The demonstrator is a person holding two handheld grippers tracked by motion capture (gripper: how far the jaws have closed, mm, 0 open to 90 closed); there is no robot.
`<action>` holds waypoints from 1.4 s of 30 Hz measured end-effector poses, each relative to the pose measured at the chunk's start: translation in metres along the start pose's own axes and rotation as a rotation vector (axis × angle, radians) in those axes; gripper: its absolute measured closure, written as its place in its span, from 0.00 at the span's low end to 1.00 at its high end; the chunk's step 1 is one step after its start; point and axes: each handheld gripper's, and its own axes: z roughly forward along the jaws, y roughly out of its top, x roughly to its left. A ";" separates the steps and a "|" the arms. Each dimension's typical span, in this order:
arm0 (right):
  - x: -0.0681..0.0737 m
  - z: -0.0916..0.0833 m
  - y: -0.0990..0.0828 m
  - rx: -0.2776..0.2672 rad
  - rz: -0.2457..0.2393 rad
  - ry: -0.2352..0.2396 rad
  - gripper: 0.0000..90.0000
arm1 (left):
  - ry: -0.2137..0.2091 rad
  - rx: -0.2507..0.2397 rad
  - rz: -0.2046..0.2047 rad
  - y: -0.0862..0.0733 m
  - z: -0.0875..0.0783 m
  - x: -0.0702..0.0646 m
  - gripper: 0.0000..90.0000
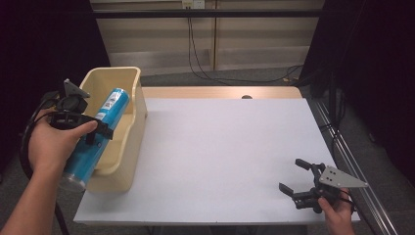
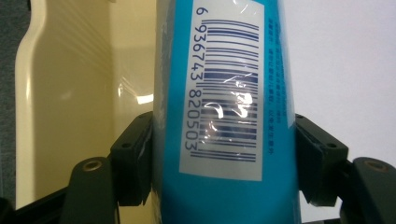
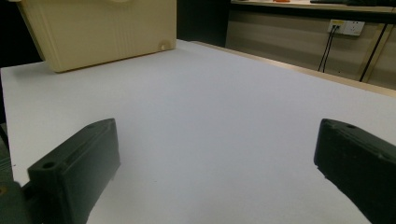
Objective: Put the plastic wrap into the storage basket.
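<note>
Blue can (image 2: 224, 93) with barcode label clamped between the tongs (image 2: 223, 163), cream bin (image 2: 70, 93) behind

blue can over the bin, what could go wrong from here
The left gripper clamps the blue can by its glossy wrapped side, so it might slip. The can hangs tilted over the cream bin, its lower end past the near rim; let go here, it may tip out. The bin stands at the table's left edge, so a knock might shove it off.
</note>
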 end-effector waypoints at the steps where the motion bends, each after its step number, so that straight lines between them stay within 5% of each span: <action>1: 0.000 0.000 0.000 -0.001 0.001 0.000 0.00 | 0.000 0.004 -0.001 0.001 0.001 0.001 0.36; 10: 0.001 0.001 0.000 0.000 -0.003 0.005 0.00 | 0.009 0.015 -0.038 0.003 0.020 0.004 0.36; 19: -0.001 0.003 0.000 -0.003 -0.003 0.010 0.00 | 0.032 0.053 -0.029 0.005 0.025 -0.004 0.35; 21: -0.001 0.003 0.000 -0.001 -0.003 0.010 0.00 | 0.042 0.035 -0.027 0.006 0.023 -0.005 0.35; 23: -0.001 0.001 0.001 -0.002 -0.004 0.008 0.00 | 0.000 -0.058 -0.043 0.010 0.007 -0.008 0.35; 27: 0.000 0.001 0.002 -0.004 -0.006 0.007 0.00 | -0.053 -0.047 0.008 0.015 -0.010 -0.026 0.32; 42: -0.001 -0.001 0.001 -0.004 -0.004 0.002 0.00 | -0.159 -0.087 0.138 0.014 0.015 -0.079 0.26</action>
